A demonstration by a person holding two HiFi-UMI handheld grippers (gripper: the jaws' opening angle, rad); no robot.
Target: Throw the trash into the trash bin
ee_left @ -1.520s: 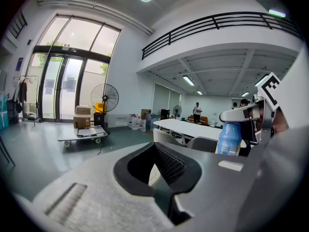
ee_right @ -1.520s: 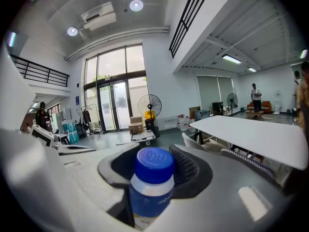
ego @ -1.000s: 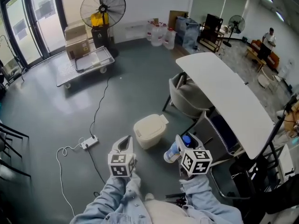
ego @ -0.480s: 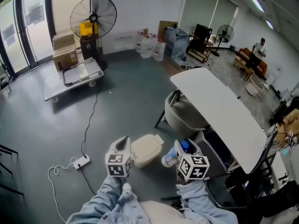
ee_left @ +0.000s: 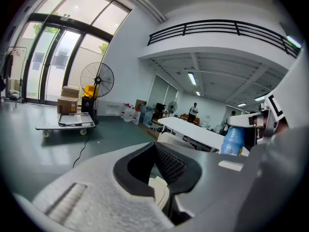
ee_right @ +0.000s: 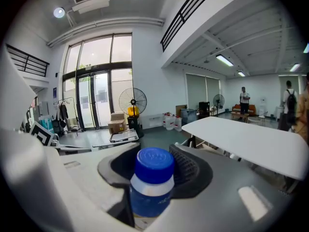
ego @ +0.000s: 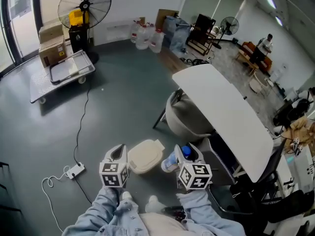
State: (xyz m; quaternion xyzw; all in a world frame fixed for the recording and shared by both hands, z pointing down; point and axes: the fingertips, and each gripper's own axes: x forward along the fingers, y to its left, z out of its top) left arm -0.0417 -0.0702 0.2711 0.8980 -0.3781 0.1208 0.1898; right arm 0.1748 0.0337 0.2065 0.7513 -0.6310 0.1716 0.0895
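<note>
A cream trash bin (ego: 144, 156) with its lid down stands on the grey floor just ahead of me. In the head view my left gripper (ego: 117, 153) hovers at the bin's left side. Its jaws meet at the tips with nothing held, and the bin's lid (ee_left: 158, 191) shows through the gap behind them. My right gripper (ego: 186, 154) is at the bin's right side, shut on a clear bottle (ego: 170, 163) with a blue cap. In the right gripper view the bottle (ee_right: 152, 182) stands upright between the dark pads. The left gripper view shows the same bottle (ee_left: 233, 140) at the right.
A white table (ego: 221, 112) with a grey chair (ego: 184, 114) under it stands to the right. A power strip (ego: 74, 170) and its cable lie on the floor at the left. A cart (ego: 61, 73), a fan (ego: 83, 6) and water jugs (ego: 145, 36) are far back.
Both grippers have moved forward across the floor. The bin, earlier ahead of them, now sits between them. The right gripper still holds the bottle.
</note>
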